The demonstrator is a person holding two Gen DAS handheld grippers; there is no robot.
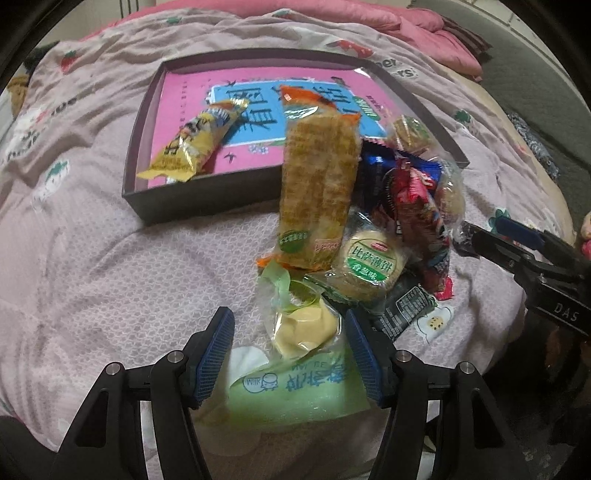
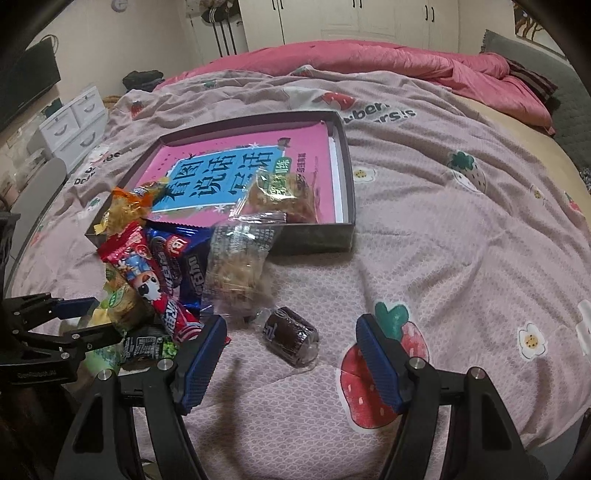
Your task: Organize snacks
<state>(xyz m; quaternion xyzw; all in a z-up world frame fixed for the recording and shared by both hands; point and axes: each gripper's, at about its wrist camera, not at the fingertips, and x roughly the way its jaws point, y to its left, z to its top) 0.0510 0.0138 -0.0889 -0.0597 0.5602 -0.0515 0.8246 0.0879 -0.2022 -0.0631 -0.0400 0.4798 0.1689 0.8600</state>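
Snack pile (image 1: 369,229) heaped on the bed, against the near wall of the dark shallow box (image 1: 207,201). Box floor shows a pink and blue printed sheet (image 2: 229,173).

- Inside the box: yellow bar wrapper (image 1: 192,146) at its left part; a clear pack of brown biscuits (image 2: 284,195) near its right wall.
- Long orange-edged cracker pack (image 1: 317,188) leans over the box's near wall, one end inside, the other on the pile.
- Just in front of the box: round green-label biscuit (image 1: 371,264), red wrapper (image 2: 147,277), blue wrapper (image 2: 184,266), clear pack of pale crumbly snack (image 2: 236,269).
- Small dark wrapped roll (image 2: 291,334) lies alone, nearer than the pile, apart from the box.
- Green-and-clear pack with a yellow cake (image 1: 304,328) sits at the pile's near edge.

Left gripper (image 1: 290,354): jaws wide, standing either side of the yellow cake pack; contact cannot be told. Right gripper (image 2: 291,362): jaws wide, holding nothing, the dark roll just ahead between them.

Surface: pink strawberry-print quilt (image 2: 443,240). Beyond the box, a pink duvet (image 2: 369,59), white wardrobe doors (image 2: 351,22), white drawers (image 2: 74,122) to its left.
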